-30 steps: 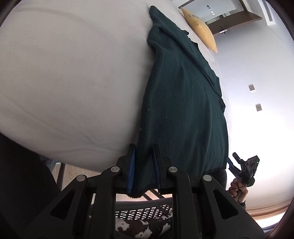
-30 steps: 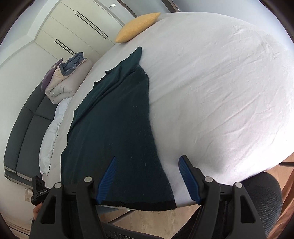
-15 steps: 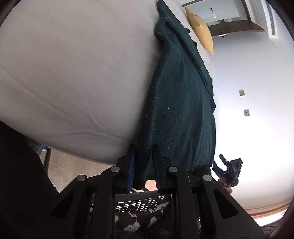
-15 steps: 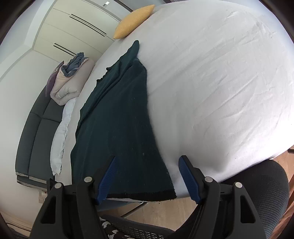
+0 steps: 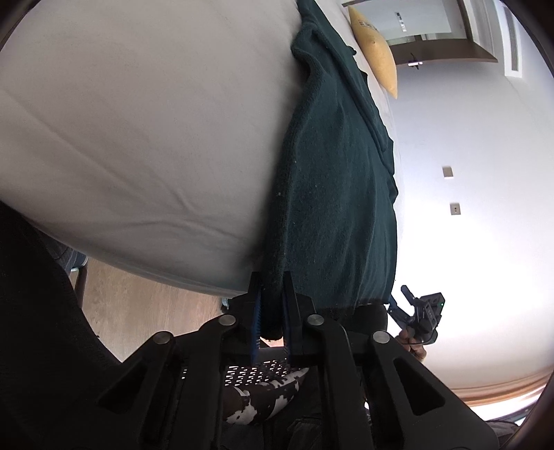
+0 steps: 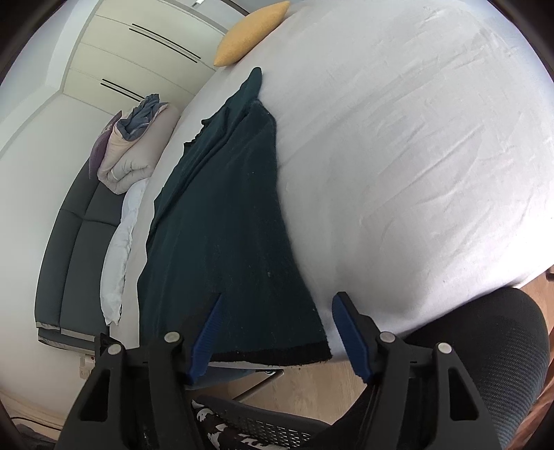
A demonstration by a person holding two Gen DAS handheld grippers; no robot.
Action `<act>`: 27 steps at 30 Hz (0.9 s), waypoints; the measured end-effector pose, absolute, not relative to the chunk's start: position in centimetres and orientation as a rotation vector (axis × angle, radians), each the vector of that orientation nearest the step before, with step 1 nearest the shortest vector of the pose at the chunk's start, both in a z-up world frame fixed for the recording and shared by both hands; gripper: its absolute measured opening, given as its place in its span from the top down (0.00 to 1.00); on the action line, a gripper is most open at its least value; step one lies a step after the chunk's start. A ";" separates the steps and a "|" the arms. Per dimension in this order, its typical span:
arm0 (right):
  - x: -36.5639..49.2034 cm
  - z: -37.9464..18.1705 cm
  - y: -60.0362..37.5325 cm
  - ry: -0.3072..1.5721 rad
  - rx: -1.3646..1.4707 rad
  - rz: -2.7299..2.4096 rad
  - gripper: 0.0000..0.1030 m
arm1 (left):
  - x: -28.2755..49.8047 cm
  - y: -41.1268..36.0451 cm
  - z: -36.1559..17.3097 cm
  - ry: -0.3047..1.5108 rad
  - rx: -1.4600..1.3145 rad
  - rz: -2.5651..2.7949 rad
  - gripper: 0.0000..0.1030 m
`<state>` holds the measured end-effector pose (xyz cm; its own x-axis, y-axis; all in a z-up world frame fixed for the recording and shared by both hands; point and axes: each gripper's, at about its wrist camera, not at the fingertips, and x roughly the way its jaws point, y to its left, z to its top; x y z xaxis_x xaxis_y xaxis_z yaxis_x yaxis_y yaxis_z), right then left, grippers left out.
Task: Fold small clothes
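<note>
A dark green knitted garment (image 6: 221,221) lies stretched lengthwise on the white bed (image 6: 398,155), near its left edge; its far end narrows to a point just short of a yellow pillow (image 6: 251,33); its black-edged near hem hangs slightly past the bed's near edge; one near corner is pinched and bunched.

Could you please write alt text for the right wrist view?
The right gripper, jaws apart and closing, straddles the hem corner of a dark green garment lying lengthwise on a white bed; a yellow pillow lies beyond.
</note>
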<state>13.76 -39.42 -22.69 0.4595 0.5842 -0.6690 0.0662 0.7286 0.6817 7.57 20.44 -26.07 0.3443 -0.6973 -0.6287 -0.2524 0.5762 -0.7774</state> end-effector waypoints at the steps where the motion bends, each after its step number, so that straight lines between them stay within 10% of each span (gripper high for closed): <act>1: 13.7 -22.7 -39.4 1.066 0.709 0.353 0.36 | 7.6 20.5 -26.0 1.221 -0.964 -0.355 0.95; 23: 15.3 -23.7 -39.0 1.240 0.608 0.308 0.45 | 7.4 20.7 -24.9 1.161 -0.955 -0.361 0.96; 27: 15.2 -24.0 -38.9 1.278 0.604 0.345 0.81 | 7.3 20.8 -25.0 1.155 -0.958 -0.366 0.96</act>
